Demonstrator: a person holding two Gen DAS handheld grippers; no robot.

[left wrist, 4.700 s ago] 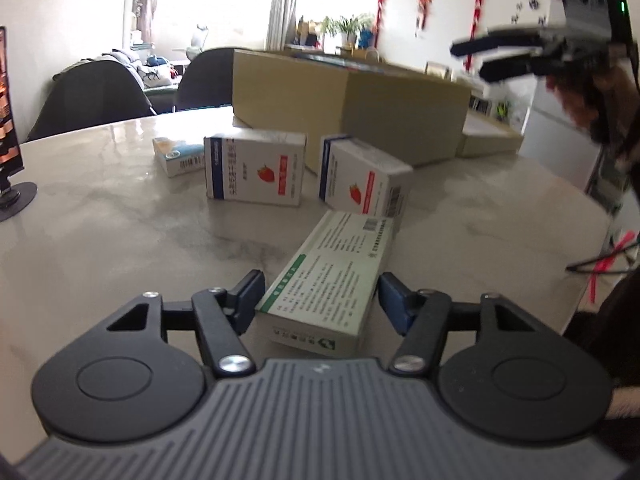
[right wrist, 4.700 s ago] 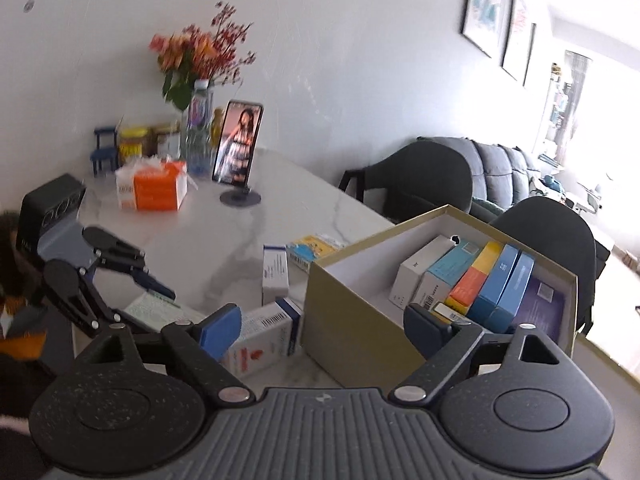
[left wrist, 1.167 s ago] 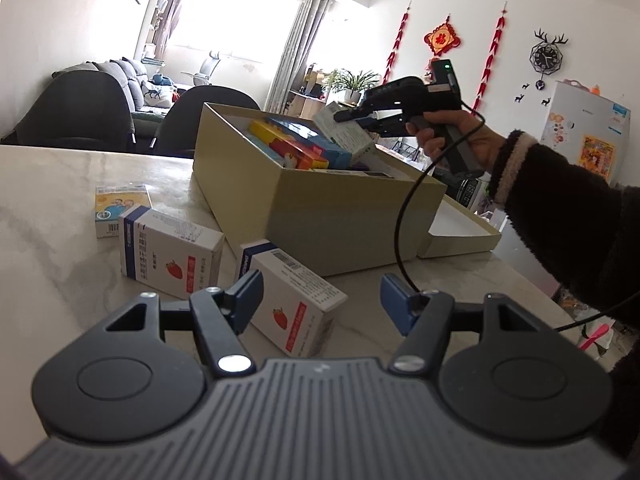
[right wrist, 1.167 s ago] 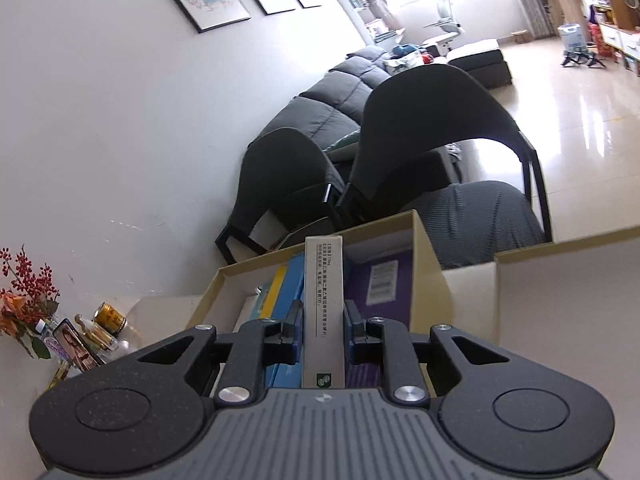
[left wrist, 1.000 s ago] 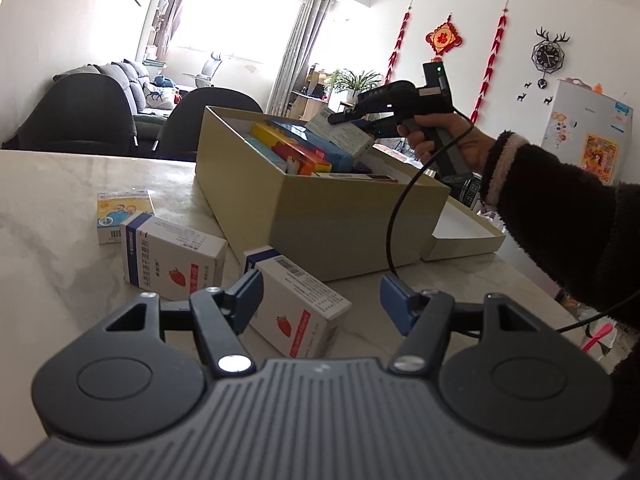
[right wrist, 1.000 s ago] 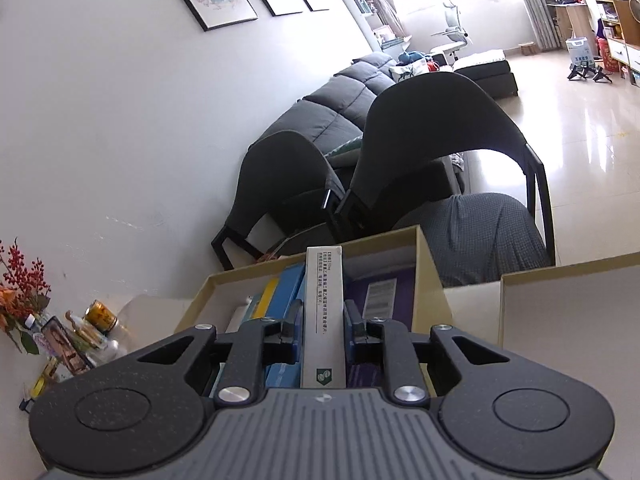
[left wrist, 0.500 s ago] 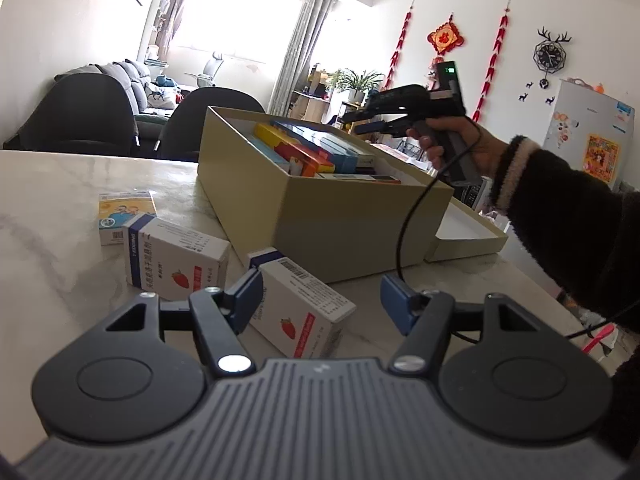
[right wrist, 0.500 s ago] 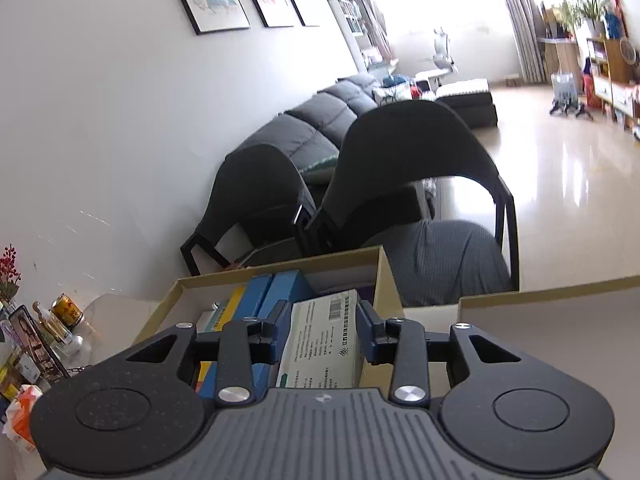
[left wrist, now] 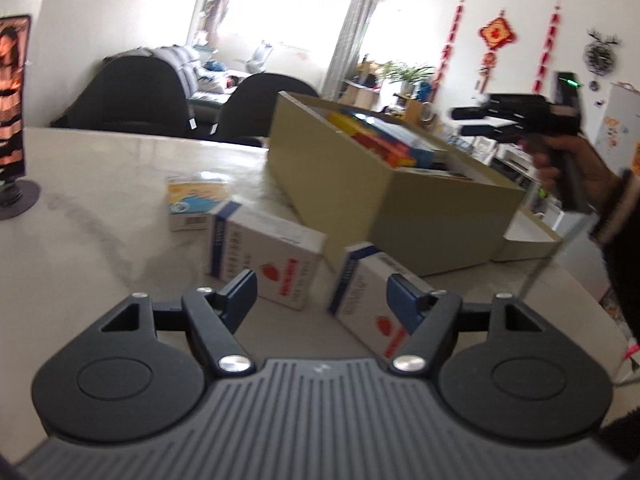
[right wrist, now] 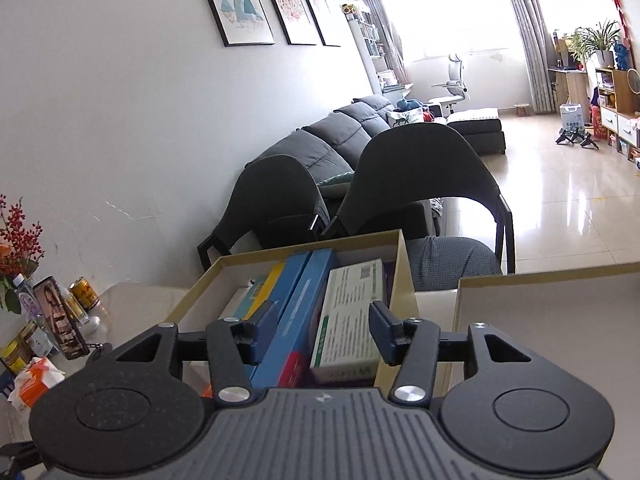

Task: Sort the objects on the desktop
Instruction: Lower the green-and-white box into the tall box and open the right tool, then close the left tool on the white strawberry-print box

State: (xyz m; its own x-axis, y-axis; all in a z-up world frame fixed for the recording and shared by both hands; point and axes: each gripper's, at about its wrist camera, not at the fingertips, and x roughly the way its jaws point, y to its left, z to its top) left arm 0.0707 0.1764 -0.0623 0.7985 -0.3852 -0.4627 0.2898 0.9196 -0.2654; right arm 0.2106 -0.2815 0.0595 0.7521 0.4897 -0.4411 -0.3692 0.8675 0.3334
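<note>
Through the left wrist camera my left gripper (left wrist: 322,294) has just widened its jaws, gripping nothing, above two strawberry cartons (left wrist: 276,262) beside the cardboard box (left wrist: 384,184). Through the right, my right gripper (right wrist: 322,330) has just spread open; the green-striped carton (right wrist: 350,314) lies free in that box.

The left gripper (left wrist: 322,294) hangs low, jaws just widened, empty. The right gripper (right wrist: 322,330), raised at far right, has just been opening, gripping nothing.

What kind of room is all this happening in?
Most likely a home's living and dining room: a grey sofa along the wall, framed pictures above it, and a marble-look table with dark chairs.
</note>
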